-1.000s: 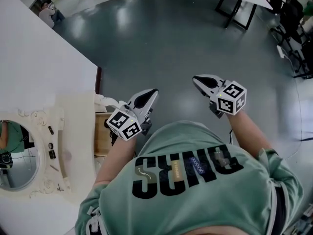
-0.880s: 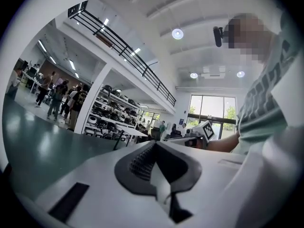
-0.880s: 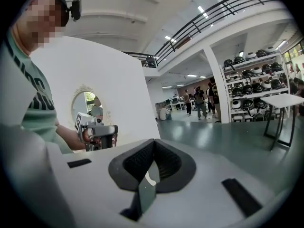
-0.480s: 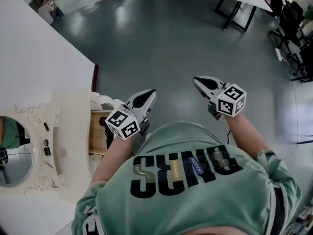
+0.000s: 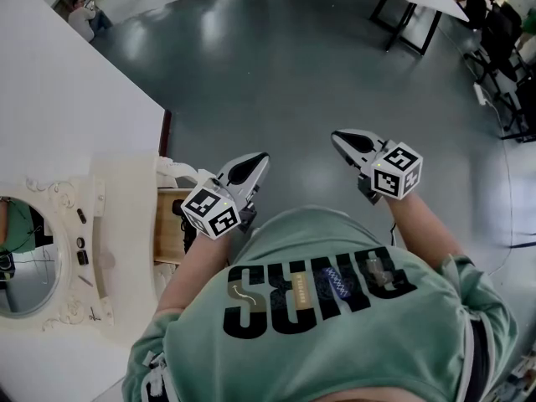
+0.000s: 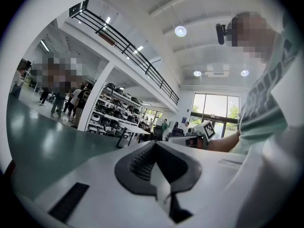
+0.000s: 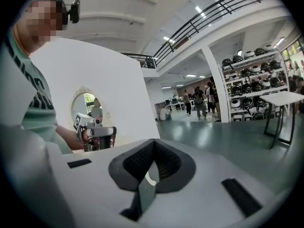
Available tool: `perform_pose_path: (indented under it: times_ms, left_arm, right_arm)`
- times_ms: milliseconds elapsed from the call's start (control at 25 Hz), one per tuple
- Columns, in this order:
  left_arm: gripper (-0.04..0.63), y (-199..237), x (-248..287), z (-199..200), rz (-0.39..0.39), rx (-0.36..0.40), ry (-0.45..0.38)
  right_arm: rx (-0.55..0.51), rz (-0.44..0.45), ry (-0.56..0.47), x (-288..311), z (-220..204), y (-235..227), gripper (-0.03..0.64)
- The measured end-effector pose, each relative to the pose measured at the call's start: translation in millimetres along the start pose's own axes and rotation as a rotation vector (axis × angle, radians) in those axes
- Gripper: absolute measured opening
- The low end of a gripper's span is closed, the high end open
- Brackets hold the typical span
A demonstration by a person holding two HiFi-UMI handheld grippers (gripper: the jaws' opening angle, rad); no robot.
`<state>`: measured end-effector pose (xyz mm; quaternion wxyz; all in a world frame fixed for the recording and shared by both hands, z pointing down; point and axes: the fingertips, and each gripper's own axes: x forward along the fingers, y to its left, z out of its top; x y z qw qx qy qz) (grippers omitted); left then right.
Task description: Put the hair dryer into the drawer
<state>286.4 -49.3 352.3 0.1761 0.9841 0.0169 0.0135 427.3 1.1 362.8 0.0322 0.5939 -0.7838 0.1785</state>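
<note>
In the head view my left gripper [image 5: 260, 160] and right gripper [image 5: 337, 137] are both held level in front of my green shirt, over the grey floor, each shut with nothing between the jaws. The cream dresser's drawer [image 5: 168, 227] stands pulled out at the left, just beside the left gripper's marker cube. A dark thing [image 5: 186, 226] lies at the drawer's near side, mostly hidden by that cube; I cannot tell whether it is the hair dryer. The left gripper view shows its shut jaws [image 6: 154, 144], and the right gripper view shows the same [image 7: 154, 141].
A cream dresser top [image 5: 126, 249] with an oval mirror [image 5: 25, 262] stands against a white wall [image 5: 67, 90] at the left. Black-legged tables [image 5: 410, 7] and seated people are far across the floor. Shelves of helmets [image 7: 254, 75] line the hall.
The dresser and drawer sit slightly further left in the head view than a second ago. Both grippers have stayed in place and shut.
</note>
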Motion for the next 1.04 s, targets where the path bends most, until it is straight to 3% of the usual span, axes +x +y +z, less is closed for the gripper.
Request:
perform_pose_path:
  times_ms: [1040]
  left_arm:
    - [0.009, -0.2, -2.5, 0.1, 0.015, -0.009, -0.007]
  right_arm:
    - [-0.045, 0.02, 0.027, 1.5, -2.0, 5.4, -0.006]
